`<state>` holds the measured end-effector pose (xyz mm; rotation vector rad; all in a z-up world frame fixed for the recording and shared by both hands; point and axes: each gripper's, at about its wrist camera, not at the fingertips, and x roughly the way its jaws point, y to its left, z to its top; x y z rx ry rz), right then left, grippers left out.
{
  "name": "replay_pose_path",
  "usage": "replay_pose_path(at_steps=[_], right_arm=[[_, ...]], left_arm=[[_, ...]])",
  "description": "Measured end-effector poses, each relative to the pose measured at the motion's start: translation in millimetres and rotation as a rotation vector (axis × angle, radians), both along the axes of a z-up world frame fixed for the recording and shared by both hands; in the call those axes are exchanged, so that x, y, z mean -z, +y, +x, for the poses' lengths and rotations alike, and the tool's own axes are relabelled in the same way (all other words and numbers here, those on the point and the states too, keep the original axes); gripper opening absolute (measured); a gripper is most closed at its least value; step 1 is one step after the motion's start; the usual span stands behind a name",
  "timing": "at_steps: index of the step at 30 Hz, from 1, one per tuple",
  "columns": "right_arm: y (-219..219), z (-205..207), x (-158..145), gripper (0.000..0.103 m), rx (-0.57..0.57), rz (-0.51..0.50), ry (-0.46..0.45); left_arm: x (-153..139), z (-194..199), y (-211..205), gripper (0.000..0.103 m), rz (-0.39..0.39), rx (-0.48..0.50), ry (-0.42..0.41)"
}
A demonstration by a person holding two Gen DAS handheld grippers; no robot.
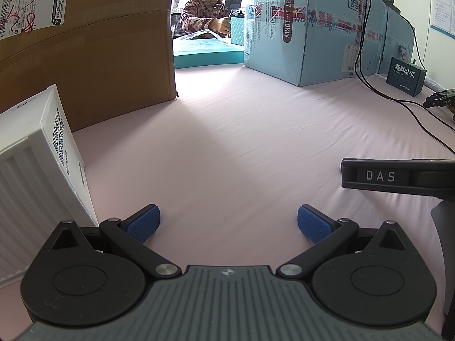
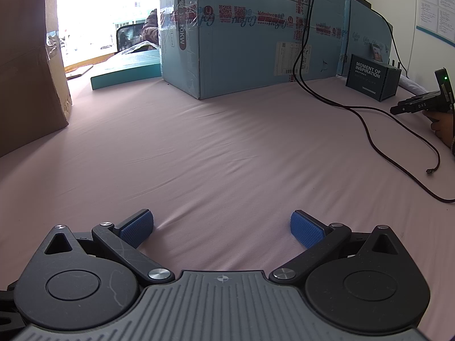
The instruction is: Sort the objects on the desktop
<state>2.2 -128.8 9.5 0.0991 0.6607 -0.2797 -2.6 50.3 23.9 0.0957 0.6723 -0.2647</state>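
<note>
While spread wide and empty above pink cloth (image 2: 227,147): left gripper (image 1: 229,223), nearest white ribbed plastic box (image 1: 42,170) at left edge; right gripper (image 2: 221,226), dark box (image 2: 372,76) far upper right.

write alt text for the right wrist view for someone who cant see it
The right gripper is open and empty, low over a pink tablecloth. Ahead stands a big blue carton with a brown carton at the left and a small dark box at the right. A black cable trails across the cloth, and another person's hand holds a gripper at the right edge.
</note>
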Motion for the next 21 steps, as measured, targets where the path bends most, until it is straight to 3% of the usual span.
replay_pose_path(at_steps=[21], right_arm=[[0.4,0.0,-0.1,0.103,0.001,0.0,0.0]], left_arm=[[0.7,0.4,1.8,0.103,0.0,0.002,0.0]])
